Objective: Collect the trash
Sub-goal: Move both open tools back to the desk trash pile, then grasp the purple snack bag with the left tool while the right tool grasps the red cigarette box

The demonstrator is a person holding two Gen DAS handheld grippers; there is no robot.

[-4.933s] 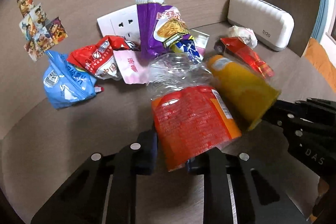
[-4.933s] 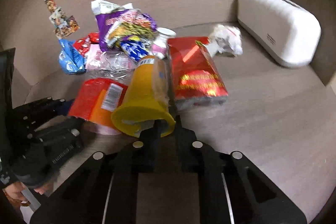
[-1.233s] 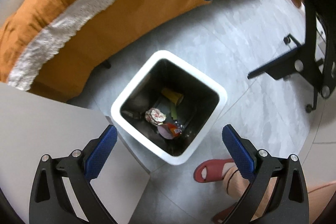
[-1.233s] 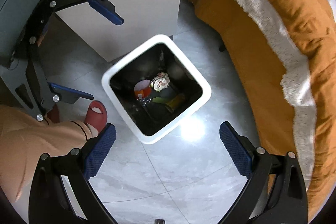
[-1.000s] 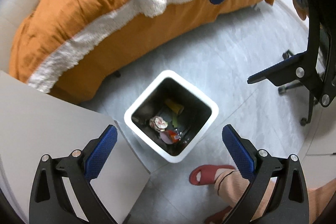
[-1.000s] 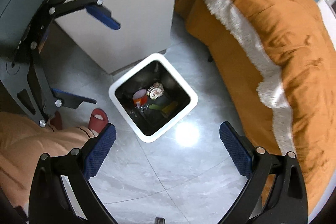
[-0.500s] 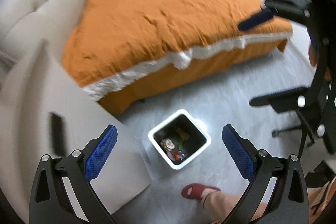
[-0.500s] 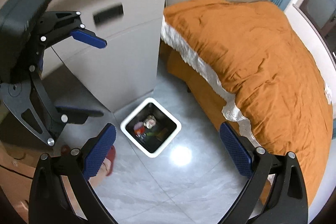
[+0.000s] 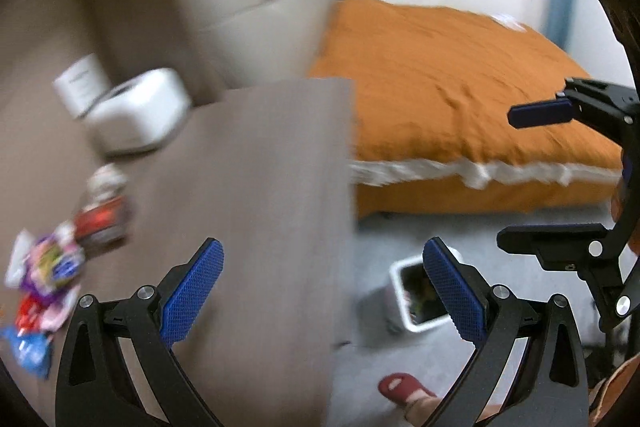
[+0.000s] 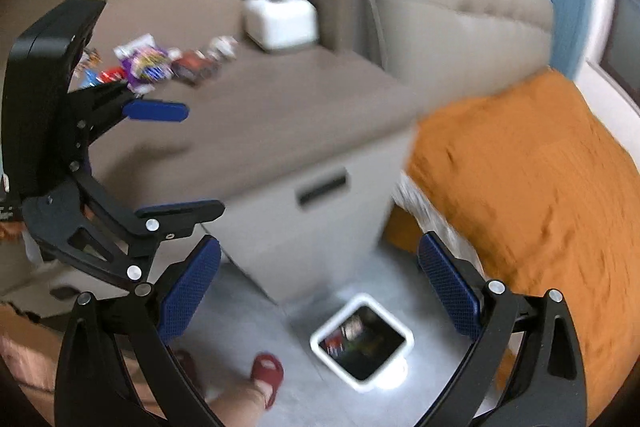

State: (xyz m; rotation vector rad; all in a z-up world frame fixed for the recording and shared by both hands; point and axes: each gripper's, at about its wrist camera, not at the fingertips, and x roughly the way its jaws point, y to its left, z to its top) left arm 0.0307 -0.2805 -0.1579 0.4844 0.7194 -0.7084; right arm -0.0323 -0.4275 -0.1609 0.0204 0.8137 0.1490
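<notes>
Both tongs were held spread wide with nothing between the blue pads: the left gripper above the cabinet top, the right gripper above the floor. The white bin, at 6 o'clock in the right wrist view, already held some trash, so part of the task was judged done. A pile of wrappers was left on the cabinet top at 10 o'clock, well apart from both tongs. Motion blur was heavy: the wrappers could not be counted or told apart, the bin's contents were only coloured smears, and in the left wrist view the bin was partly hidden behind a pad.
</notes>
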